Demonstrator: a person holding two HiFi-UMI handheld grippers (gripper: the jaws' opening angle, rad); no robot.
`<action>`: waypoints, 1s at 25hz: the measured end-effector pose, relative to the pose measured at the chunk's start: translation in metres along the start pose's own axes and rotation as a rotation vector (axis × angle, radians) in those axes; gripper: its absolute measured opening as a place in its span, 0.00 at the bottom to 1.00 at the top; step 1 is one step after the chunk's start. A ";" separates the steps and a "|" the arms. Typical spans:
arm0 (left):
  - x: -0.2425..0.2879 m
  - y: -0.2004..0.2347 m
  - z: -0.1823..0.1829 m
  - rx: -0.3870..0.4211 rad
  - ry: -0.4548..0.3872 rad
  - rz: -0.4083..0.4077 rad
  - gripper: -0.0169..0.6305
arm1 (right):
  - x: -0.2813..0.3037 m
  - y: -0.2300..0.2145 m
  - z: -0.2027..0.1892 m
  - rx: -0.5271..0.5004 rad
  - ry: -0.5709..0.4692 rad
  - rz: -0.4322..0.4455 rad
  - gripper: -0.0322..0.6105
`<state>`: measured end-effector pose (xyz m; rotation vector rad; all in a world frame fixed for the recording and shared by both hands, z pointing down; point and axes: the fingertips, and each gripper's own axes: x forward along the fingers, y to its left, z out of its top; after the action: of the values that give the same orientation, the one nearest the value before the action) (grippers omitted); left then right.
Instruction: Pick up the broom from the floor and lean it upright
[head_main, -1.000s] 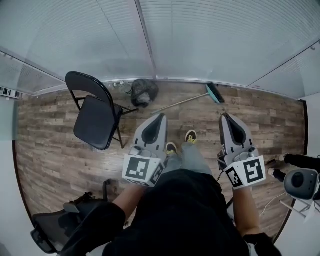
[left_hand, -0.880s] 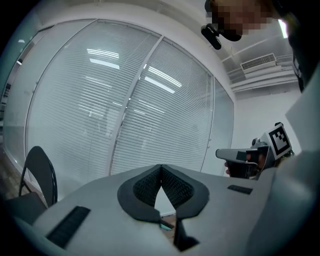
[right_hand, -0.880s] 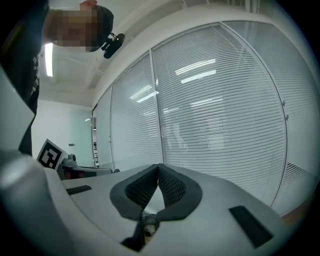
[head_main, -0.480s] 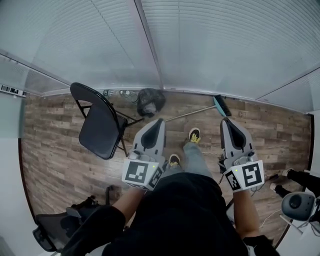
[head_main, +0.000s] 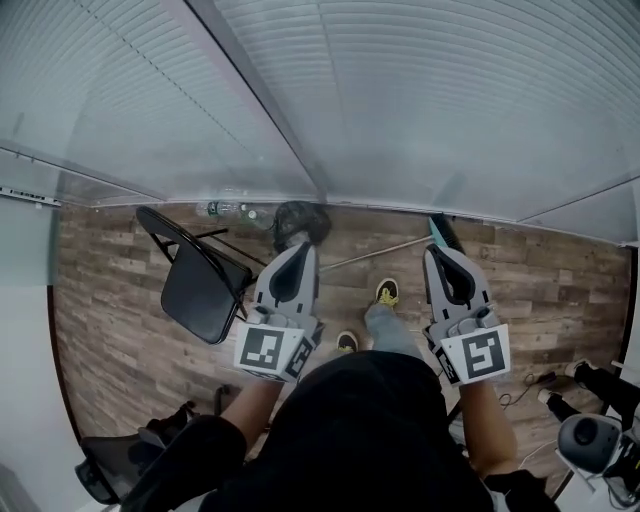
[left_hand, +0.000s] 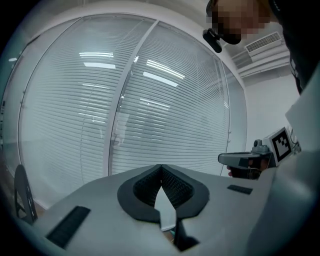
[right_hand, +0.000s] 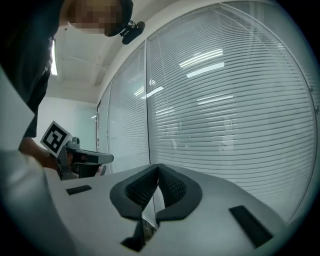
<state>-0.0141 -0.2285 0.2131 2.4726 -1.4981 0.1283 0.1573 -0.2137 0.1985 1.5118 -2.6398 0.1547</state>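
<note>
Wood-plank floor (head_main: 120, 300), slatted blinds (head_main: 400, 100), thin-handled broom (head_main: 380, 251) lying flat, head seemingly teal, left tool (head_main: 303, 248), right tool (head_main: 432, 250) both closed tip-to-tip.

Grey left gripper (head_main: 302, 248) and right gripper (head_main: 432, 251), black-and-white marker cubes (head_main: 268, 351); teal-headed broom (head_main: 439, 227) beyond the right one; black chair (head_main: 195, 288) left.

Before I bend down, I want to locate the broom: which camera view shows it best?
The head view: the broom lies on the floor below the blinds, its handle and teal head both showing. Both gripper views face the blinds, and no broom can be made out there.
</note>
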 end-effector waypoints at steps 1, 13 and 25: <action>0.006 0.004 0.000 0.004 0.005 0.012 0.06 | 0.008 -0.004 -0.004 -0.013 0.008 0.014 0.08; 0.046 0.094 -0.036 -0.046 0.060 0.211 0.06 | 0.131 0.017 -0.097 -0.238 0.216 0.296 0.08; 0.086 0.195 -0.248 -0.124 0.262 0.225 0.06 | 0.222 0.089 -0.332 -0.330 0.547 0.518 0.08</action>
<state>-0.1325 -0.3255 0.5024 2.0931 -1.6087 0.3726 -0.0202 -0.3133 0.5533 0.5608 -2.3776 0.1340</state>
